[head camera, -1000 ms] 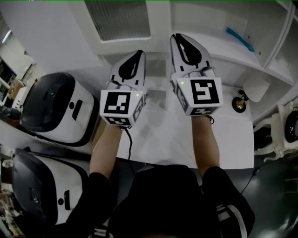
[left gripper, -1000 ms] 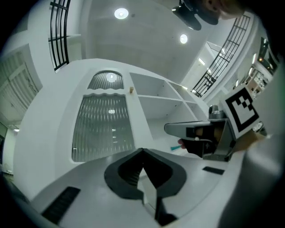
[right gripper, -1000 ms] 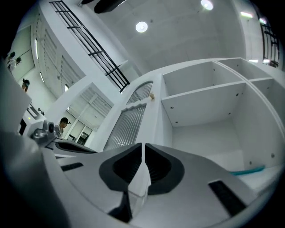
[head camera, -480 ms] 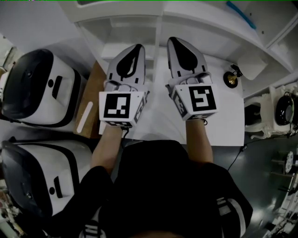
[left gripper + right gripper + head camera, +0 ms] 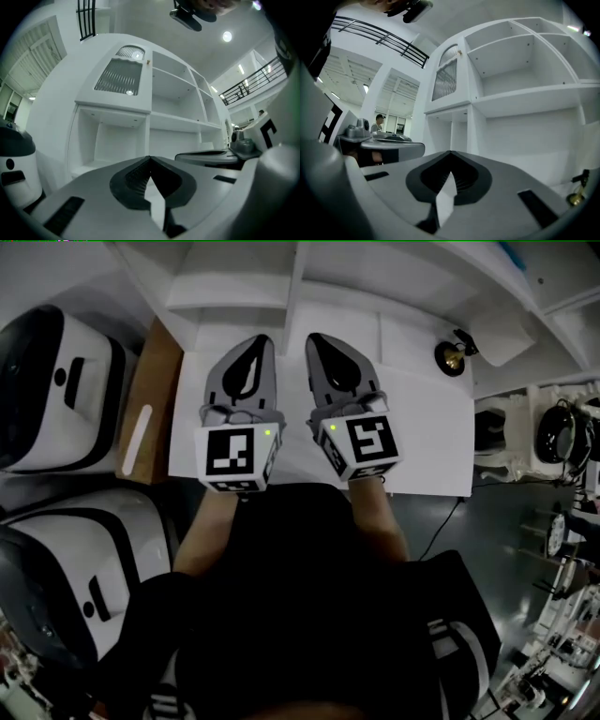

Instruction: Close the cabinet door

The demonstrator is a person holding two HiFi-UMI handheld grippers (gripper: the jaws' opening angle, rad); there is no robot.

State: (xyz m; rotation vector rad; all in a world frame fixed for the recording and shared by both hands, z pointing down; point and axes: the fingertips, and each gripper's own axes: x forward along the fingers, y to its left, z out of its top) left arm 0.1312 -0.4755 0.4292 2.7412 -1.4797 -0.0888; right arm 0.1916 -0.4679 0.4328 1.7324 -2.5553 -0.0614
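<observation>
Two forearms reach forward from a dark garment, each bearing one tool. Two marker cubes are counted, one per tool: [image 5: 234, 457] on the left and [image 5: 362, 443] on the right.

Left tool [image 5: 261, 339]: jaws pressed together, tips meeting, nothing between them. Right tool [image 5: 315, 337]: jaws likewise pressed together and empty. The two tools lie side by side, close but apart, both pointing level toward the cabinet.

Beneath both tools lies one white surface [image 5: 422, 446]. One small brass bell-like item [image 5: 451, 355] stands on it, to the right of and beyond the right tool.

To the left of the left tool is one wooden board [image 5: 157, 371] carrying one white strip [image 5: 137, 439]. Further left are two white-and-black appliances, one level with the tools [image 5: 47, 381] and one nearer the person [image 5: 66, 559].

Ahead of both tools stands one white cabinet [image 5: 168, 122] with open shelves. One cabinet door [image 5: 119, 77], with a ribbed panel, sits above and ahead of the tools, up and to the left of the left tool's line. It appears flush with its frame. One small knob [image 5: 148, 61] shows at its upper right edge. One open bay sits directly under the door.

Far to the left of the right tool, one person [image 5: 377, 123] stands in the background.
</observation>
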